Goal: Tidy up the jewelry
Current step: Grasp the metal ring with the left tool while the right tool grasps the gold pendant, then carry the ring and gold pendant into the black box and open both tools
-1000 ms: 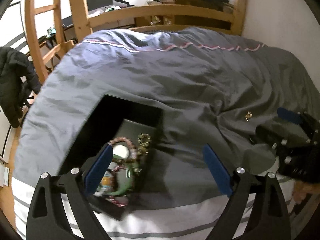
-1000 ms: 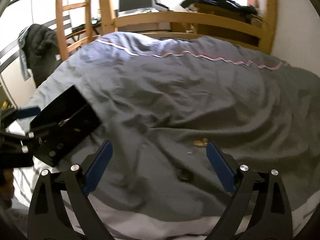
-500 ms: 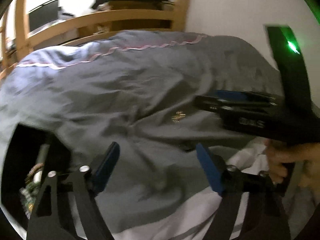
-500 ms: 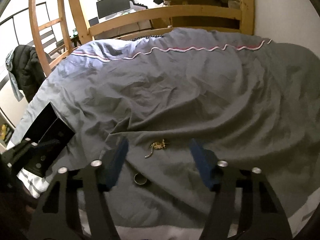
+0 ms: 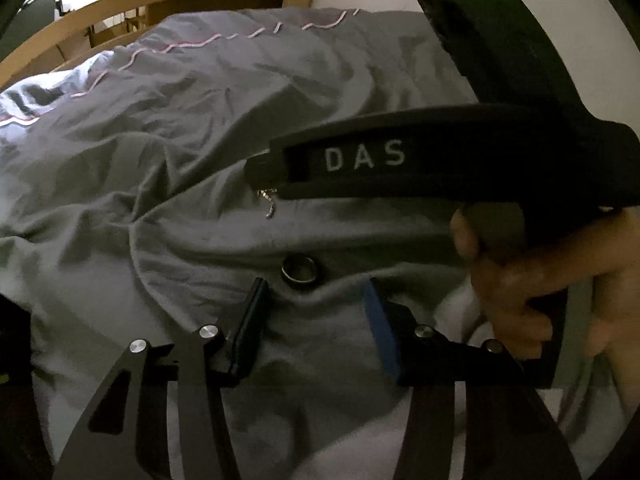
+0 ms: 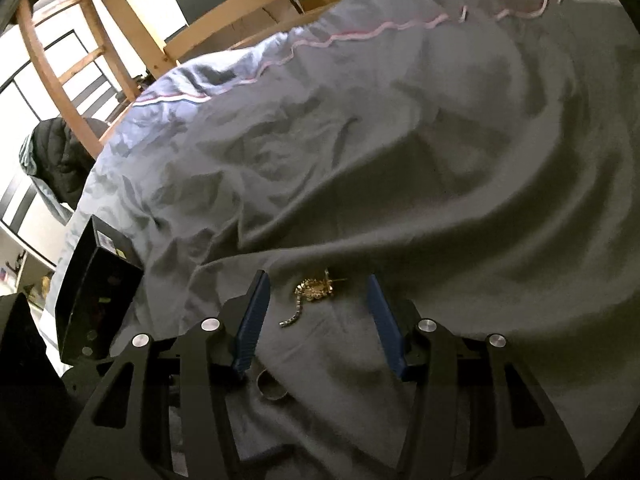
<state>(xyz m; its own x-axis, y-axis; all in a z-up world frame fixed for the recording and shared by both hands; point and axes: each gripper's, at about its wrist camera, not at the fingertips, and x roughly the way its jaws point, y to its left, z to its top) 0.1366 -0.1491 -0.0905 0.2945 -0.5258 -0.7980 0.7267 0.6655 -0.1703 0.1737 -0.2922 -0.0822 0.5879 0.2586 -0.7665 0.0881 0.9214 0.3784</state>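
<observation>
A dark metal ring (image 5: 299,270) lies on the grey duvet (image 5: 160,160), just ahead of the tips of my left gripper (image 5: 316,290). Its jaws are closing and nothing is pressed between them. A gold earring with a short chain (image 6: 314,290) lies between the blue pads of my right gripper (image 6: 317,282). Those jaws are closing too and do not touch it. In the left wrist view the right gripper's black body (image 5: 440,152) hides most of the gold piece (image 5: 270,204). The ring (image 6: 272,390) also shows low in the right wrist view.
An open black jewelry box (image 6: 96,292) stands on the bed's left edge. A person's hand (image 5: 520,280) holds the right gripper's handle close beside my left gripper. A wooden bed frame (image 6: 132,40) and a hanging jacket (image 6: 60,160) lie beyond the duvet.
Both grippers came down toward the duvet and their jaws narrowed. The left view swung from the black box to the ring. The gold piece now lies between the right fingers.
</observation>
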